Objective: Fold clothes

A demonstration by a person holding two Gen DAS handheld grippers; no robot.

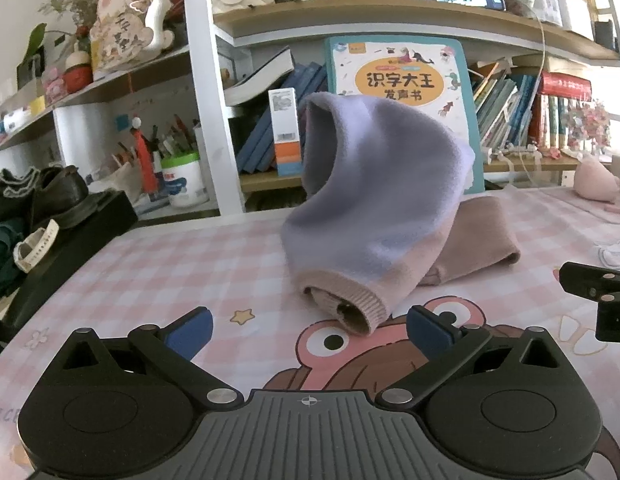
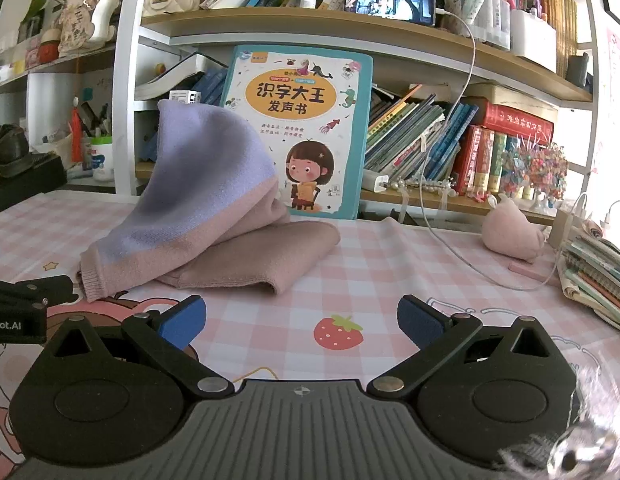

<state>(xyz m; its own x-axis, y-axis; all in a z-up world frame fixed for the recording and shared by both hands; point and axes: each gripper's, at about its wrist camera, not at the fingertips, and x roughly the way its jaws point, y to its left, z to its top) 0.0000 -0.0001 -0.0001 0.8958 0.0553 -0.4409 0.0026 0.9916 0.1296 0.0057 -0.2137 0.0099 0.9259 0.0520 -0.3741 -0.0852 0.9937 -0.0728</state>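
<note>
Both tongs, left tongs (image 1: 310, 330) and right tongs (image 2: 302, 318), hang spread and empty; the lilac-and-pink garment (image 1: 365, 208) slumps unfolded on the counter (image 1: 170, 264), so folding remains undone.

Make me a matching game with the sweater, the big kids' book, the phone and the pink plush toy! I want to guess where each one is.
Things:
1. sweater
2. big kids' book
3. phone
4. pink plush toy

Places:
A. up on the upper shelf, screen lit
B. heaped on the checked table cover
C. far right on the table, by the white cable
D. standing upright behind the sweater

Pairs: 1-B, 2-D, 3-A, 4-C
</note>
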